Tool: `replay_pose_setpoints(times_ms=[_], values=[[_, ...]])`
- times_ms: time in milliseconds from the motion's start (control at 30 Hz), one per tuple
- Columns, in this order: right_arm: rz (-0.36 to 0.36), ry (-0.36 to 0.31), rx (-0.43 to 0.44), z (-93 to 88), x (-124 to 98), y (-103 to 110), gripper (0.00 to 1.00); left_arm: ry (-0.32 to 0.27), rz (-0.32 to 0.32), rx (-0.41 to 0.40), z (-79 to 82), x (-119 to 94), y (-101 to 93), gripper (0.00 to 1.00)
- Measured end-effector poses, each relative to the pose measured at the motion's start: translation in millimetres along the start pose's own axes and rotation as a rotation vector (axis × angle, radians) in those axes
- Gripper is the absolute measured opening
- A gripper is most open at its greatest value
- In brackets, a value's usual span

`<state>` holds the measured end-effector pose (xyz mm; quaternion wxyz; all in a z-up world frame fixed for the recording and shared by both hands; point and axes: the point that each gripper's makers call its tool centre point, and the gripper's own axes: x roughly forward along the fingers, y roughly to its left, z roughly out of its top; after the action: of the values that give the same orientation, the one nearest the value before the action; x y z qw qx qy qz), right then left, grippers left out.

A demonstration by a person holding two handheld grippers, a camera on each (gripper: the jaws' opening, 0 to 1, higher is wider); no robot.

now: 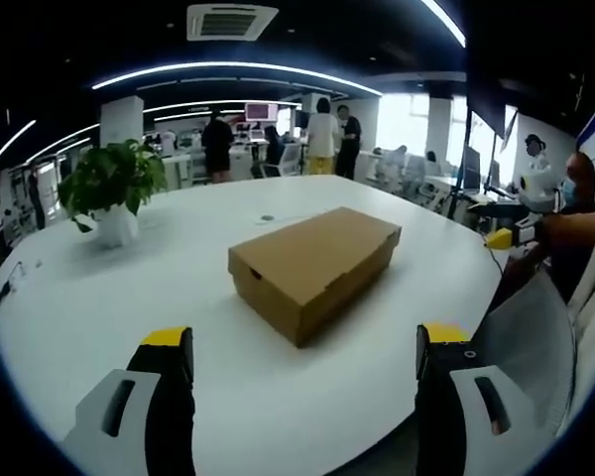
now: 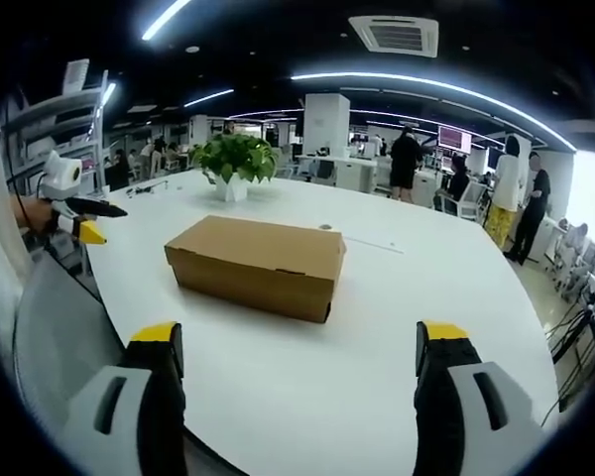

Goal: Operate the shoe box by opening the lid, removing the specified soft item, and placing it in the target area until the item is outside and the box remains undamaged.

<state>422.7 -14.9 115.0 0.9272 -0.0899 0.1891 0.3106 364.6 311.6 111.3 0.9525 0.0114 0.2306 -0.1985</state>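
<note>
Both claws hang spread and empty, left claw (image 1: 304,362) and right claw (image 2: 299,362), the closed shoe box (image 2: 258,266) mid-worktop (image 2: 377,337) straight ahead, well apart, long side facing the right.

The plain brown cardboard shoe box (image 1: 314,269) (image 2: 257,264) is rectangular and lies flat, lid fully shut and seated square on its base, with no dents or tears visible. In the left gripper view it lies ahead of the jaws, centred between them, one corner turned toward them. In the right gripper view it lies ahead, slightly left, its long side facing the jaws.
</note>
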Motion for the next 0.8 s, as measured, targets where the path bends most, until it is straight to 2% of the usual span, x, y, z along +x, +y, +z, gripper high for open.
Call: replay_pose_setpoints(times_ms=[300, 500, 800], values=[[0.065, 0.012, -0.011, 4.2, 16.2, -4.1, 0.91, 0.034, 0.031, 0.005, -3.3, 12.7, 4.4, 0.91], [0.104, 0.021, -0.032, 7.2, 29.2, -9.0, 0.88, 0.030, 0.041, -0.014, -2.9, 20.6, 4.5, 0.89], [0.173, 0.052, -0.081, 3.4, 49.4, -11.2, 0.85, 0.024, 0.061, -0.003, 0.2, 31.3, 9.5, 0.91]])
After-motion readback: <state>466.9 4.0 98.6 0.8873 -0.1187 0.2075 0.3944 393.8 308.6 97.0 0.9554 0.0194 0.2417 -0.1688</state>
